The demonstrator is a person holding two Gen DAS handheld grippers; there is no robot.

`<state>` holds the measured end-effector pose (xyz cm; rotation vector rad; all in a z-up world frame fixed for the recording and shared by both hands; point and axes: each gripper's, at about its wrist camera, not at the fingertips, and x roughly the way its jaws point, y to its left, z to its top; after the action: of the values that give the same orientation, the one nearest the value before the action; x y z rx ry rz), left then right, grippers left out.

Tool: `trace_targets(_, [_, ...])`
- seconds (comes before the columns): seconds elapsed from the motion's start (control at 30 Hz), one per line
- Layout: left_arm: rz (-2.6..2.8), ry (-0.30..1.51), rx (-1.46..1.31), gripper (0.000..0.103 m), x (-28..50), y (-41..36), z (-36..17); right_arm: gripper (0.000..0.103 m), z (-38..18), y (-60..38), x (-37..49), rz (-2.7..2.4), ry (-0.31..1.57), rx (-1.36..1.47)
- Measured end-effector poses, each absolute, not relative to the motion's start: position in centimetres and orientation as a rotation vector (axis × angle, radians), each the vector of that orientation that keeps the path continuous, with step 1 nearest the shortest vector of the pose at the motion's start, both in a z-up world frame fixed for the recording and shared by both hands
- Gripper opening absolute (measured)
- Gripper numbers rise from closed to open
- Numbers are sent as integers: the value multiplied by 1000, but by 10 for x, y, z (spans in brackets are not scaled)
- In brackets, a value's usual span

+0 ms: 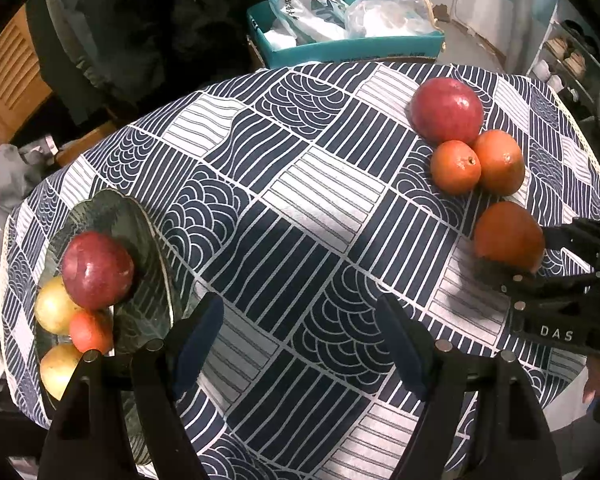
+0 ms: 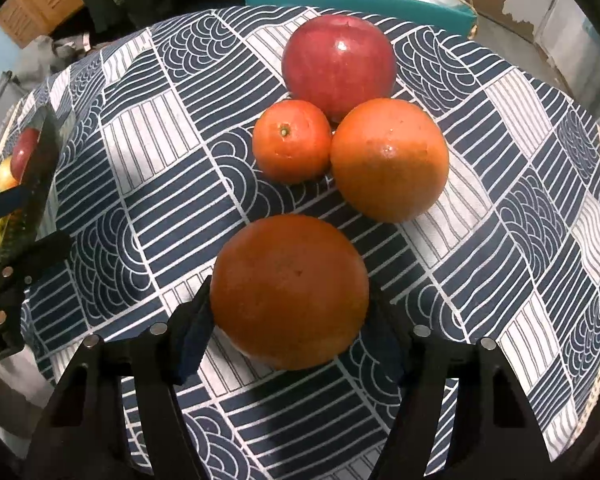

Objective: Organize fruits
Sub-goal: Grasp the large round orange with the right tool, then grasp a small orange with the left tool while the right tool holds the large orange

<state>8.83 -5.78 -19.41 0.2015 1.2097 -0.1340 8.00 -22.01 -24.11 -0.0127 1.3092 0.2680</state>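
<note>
Right wrist view: the right gripper (image 2: 288, 320) occupies the lower centre of the frame, its jaws spread to either side of a large orange (image 2: 290, 290) that rests on the patterned tablecloth (image 2: 500, 184) covering the desk. The orange sits between the two fingers; the blue pad of the left-hand finger (image 2: 194, 340) lies just beside the fruit, and whether either pad presses on it cannot be told. Above it in the frame, a second orange (image 2: 390, 160), a small tangerine (image 2: 292, 140) and a red apple (image 2: 338, 66) form a touching cluster, near the gripped-side orange but apart from it. At the left edge of the frame stands a dark green plate (image 2: 44, 168).

Left wrist view: the left gripper (image 1: 300, 340) appears at the bottom centre, jaws wide apart with only tablecloth between them. The plate (image 1: 140, 240) lies at lower left, just beside the left-hand finger, holding a red apple (image 1: 98, 270), two yellow fruits (image 1: 54, 304) and a small tangerine (image 1: 90, 332). At right, the black right gripper (image 1: 540, 252) flanks the large orange (image 1: 508, 236). A teal box (image 1: 352, 46) of plastic bags sits beyond the desk, at upper centre.
</note>
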Motion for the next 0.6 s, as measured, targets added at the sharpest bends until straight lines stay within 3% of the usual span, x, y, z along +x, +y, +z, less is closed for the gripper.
trace_targets(0.6, [-222, 1207, 135, 80, 120, -100, -196, 68, -210, -290, 85, 76, 1198, 92])
